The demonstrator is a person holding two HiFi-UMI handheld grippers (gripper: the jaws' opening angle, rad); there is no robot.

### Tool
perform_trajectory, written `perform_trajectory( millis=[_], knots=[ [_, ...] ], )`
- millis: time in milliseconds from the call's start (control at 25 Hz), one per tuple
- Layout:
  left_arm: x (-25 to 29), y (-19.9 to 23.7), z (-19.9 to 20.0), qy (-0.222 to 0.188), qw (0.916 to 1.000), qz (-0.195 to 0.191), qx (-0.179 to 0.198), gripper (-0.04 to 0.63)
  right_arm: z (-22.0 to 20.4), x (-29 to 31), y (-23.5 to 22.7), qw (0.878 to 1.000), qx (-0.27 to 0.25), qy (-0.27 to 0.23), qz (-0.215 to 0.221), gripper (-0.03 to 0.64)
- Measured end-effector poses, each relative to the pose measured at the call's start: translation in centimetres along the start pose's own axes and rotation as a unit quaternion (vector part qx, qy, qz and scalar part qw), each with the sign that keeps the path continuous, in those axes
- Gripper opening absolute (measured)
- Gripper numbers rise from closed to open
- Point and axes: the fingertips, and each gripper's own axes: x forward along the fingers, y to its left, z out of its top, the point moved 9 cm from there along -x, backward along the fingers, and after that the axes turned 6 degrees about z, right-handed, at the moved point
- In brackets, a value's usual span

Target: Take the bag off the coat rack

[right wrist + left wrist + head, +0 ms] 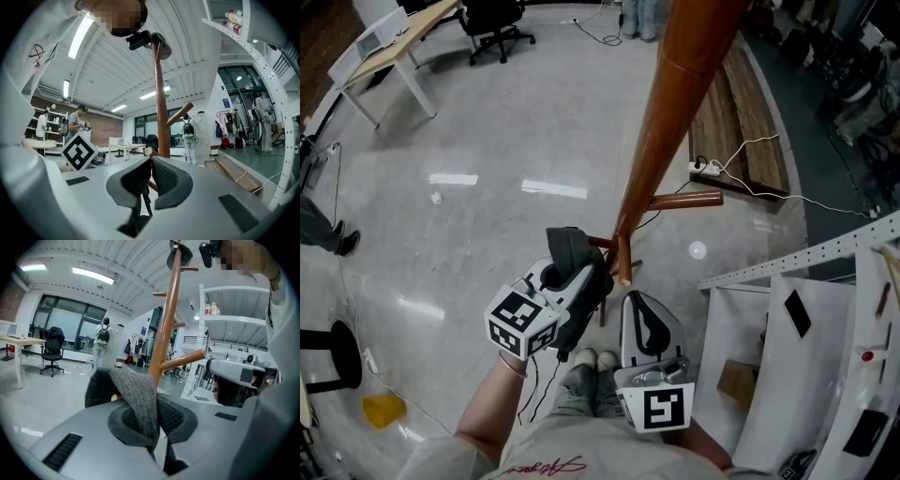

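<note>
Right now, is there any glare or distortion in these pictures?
Head view: bright reflections streak the glossy floor, and the coat rack looms oversized near the lens. Left and right gripper views: strong fisheye, ceiling lines bowed, corners black.
</note>
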Motion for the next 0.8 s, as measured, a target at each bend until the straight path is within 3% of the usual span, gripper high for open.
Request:
perform_trajectory(
  millis=[400,520,800],
  knots=[
    [-4.2,-1.8,5.4,-0.058,0.9978,0.021,0.025,0.044,2.6,-0.9,1.4,0.999,-0.014,-0.034,0.022,0.02],
    [-5.4,-2.3,7.3,-0.083,0.9957,0.026,0.032,0.043,3.4,-1.1,1.9,0.999,0.002,-0.04,0.026,0.02],
    [-8.2,-4.0,10.8,-0.134,0.9887,0.03,0.061,0.043,6.2,-1.7,2.7,0.995,-0.02,-0.091,0.037,0.02]
  ],
)
